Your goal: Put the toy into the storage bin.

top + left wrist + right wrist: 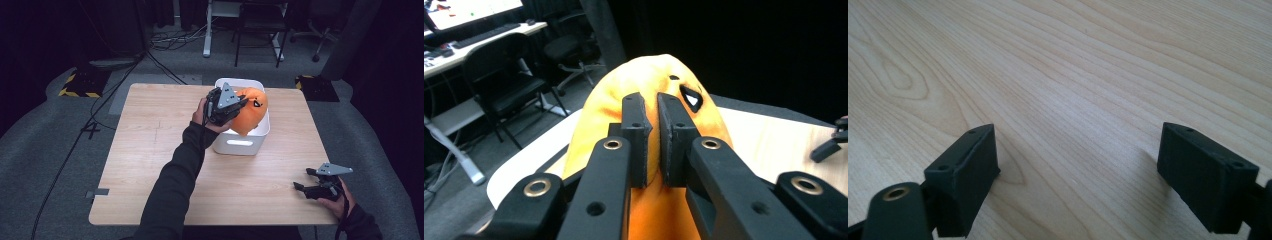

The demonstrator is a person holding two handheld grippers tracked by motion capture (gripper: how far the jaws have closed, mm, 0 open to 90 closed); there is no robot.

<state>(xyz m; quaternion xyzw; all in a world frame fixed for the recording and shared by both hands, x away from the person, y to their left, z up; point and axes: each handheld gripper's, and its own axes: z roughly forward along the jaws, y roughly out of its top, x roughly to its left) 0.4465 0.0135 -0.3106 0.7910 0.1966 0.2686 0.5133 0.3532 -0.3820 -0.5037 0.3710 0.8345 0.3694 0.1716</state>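
Orange plush (251,112) pinched in left tongs (243,102).

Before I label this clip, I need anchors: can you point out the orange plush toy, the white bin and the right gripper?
orange plush toy (254,114): high view, its orange body.
white bin (240,145): high view, near wall by the handle slot.
right gripper (303,179): high view, between its open jaws.
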